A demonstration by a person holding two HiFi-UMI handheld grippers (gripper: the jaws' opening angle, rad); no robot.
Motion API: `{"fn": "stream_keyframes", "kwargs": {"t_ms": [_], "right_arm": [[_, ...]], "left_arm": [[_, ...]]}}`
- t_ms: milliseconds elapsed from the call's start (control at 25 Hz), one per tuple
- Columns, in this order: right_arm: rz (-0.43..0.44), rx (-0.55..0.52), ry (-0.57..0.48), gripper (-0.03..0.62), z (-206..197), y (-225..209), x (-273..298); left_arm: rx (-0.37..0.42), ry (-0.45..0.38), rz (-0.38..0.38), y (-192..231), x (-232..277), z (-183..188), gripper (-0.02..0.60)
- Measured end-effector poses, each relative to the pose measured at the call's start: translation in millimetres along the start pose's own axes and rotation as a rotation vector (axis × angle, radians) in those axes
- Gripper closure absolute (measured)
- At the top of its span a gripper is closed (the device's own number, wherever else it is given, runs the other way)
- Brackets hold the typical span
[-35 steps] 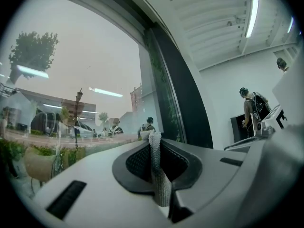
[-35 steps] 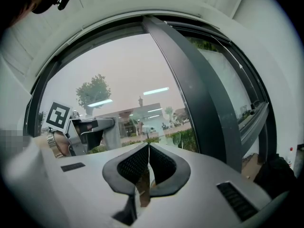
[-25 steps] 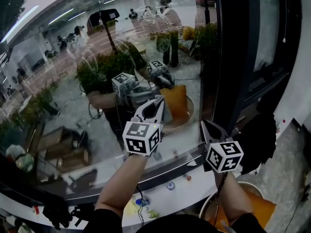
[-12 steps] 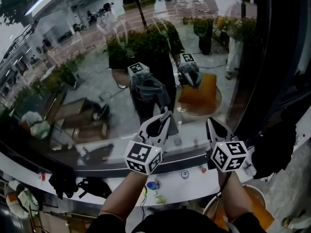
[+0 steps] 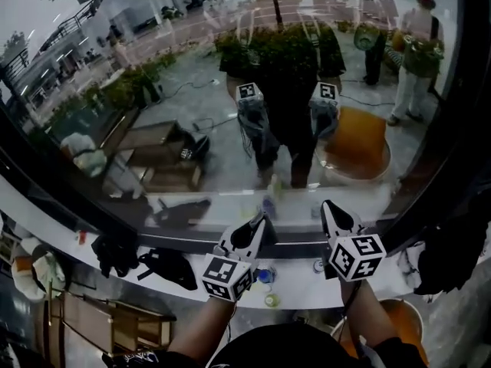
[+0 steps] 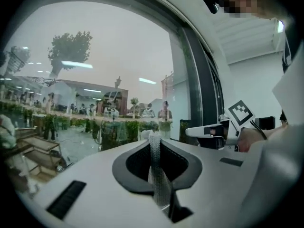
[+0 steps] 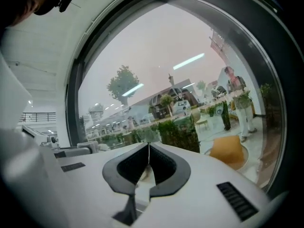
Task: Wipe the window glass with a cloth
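Left tongs point(image 6: 153, 137) clench a cloth point(image 6: 159, 179) before the glass point(image 5: 153, 129). Right tongs point(image 7: 148, 145) are pressed together, empty. Contents of the bucket point(image 5: 395, 317) are indiscernible.

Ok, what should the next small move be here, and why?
Probably lift the left gripper forward so its cloth meets the window glass. The jaws are shut on the cloth, but it sits low near the sill, seemingly short of the pane. The right gripper is shut and empty.
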State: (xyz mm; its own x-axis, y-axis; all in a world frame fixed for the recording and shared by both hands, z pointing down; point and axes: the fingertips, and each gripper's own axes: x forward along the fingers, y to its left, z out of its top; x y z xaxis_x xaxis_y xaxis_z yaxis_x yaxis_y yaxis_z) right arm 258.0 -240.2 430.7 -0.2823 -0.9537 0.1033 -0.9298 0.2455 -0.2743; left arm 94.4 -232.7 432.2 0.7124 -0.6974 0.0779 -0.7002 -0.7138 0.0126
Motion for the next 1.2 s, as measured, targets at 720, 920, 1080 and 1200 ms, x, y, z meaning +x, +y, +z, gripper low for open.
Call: {"fn": "stream_keyframes", "kwargs": {"t_ms": [720,920,1080,1200], "right_arm": [[0.098,-0.028,0.108,0.565,-118,234,-14],[0.056,-0.039,0.096,0.565,-130,264,-40],[0.022,-0.039,0.083,0.565,-139,283,-63],[-0.001,-0.041,0.077,0.565,-146,295,-81]], "left_arm": [[-0.093,-0.011,0.154,94,-222,-45,0.551],[-0.07,-0.003,0.121,92,-260,-53,0.551],[-0.07,-0.014,0.073,81,-285,-58,0.551],[-0.086,-0.008,0.047,74,-302,-63,0.552]]}}
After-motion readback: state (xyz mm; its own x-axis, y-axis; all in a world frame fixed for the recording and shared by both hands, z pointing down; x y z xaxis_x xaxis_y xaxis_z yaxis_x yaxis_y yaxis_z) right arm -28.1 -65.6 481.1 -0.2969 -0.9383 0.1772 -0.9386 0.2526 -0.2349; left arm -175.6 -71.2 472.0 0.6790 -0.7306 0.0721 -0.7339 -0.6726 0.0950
